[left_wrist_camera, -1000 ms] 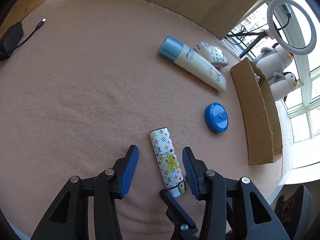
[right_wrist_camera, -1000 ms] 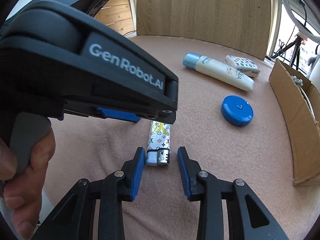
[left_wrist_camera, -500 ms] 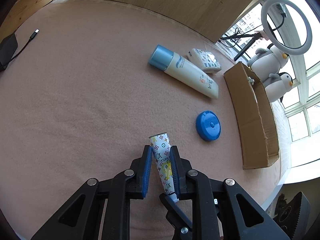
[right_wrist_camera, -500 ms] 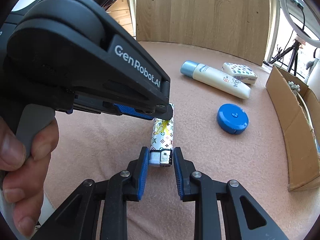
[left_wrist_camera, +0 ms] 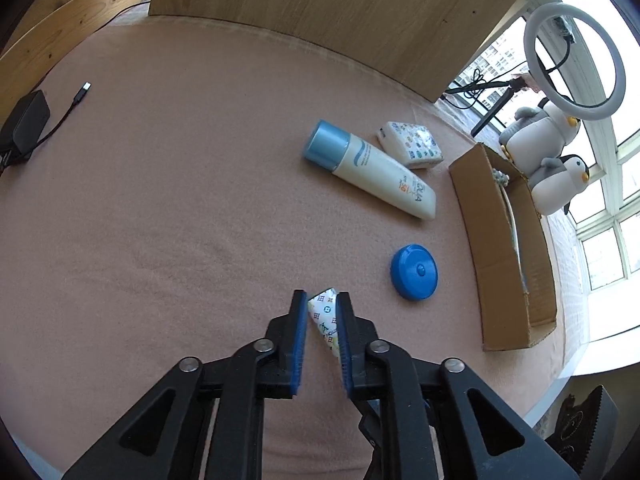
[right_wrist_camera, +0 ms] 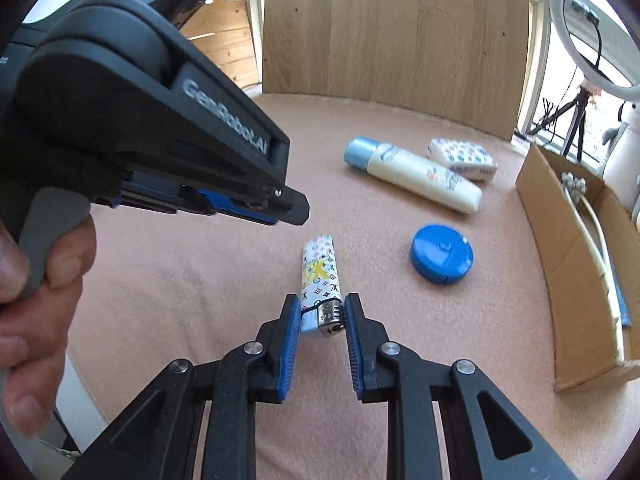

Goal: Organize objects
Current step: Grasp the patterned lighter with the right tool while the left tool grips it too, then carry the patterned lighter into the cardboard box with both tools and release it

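Our right gripper [right_wrist_camera: 322, 316] has its fingers clenched on the metal head of the patterned lighter [right_wrist_camera: 319, 276], whose long axis runs straight away from us. In the left wrist view, our left gripper [left_wrist_camera: 322, 320] pinches the lighter's far end. Both hold it, just above the pink worktop [left_wrist_camera: 160, 220]; the cardboard box [right_wrist_camera: 576, 280] lies well to the right, nearer our right hand.

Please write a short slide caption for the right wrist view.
Right gripper shut on the patterned lighter at its metal end, near a blue disc.
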A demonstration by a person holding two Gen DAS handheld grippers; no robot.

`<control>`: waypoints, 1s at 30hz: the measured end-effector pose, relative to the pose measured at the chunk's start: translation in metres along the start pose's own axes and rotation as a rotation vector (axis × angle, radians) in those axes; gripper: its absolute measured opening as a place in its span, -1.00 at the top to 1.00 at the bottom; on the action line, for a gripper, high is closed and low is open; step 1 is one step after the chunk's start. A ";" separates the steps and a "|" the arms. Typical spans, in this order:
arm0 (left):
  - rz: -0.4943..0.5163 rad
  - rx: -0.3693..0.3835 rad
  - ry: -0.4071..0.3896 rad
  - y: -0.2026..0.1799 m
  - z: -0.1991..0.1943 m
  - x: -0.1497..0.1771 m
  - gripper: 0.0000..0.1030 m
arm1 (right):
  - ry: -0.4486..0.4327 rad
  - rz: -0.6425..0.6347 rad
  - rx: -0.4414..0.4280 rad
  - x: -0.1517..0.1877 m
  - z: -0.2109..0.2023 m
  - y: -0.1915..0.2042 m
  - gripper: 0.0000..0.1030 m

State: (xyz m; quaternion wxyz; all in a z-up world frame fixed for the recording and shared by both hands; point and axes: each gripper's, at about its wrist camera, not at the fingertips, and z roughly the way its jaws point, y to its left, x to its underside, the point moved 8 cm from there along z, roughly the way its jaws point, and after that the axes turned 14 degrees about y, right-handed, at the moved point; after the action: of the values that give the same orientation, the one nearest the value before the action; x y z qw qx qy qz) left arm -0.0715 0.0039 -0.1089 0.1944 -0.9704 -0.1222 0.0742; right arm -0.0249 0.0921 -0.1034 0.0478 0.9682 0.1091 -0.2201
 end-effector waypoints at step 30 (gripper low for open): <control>0.052 -0.016 0.057 -0.016 0.018 0.006 0.41 | -0.035 -0.046 0.025 0.008 -0.005 0.012 0.64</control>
State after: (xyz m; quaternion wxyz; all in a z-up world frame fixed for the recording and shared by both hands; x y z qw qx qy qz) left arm -0.0723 0.0261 -0.1195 0.1882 -0.9765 -0.0918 0.0508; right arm -0.0128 0.0832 -0.1016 0.0325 0.9619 0.1278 -0.2396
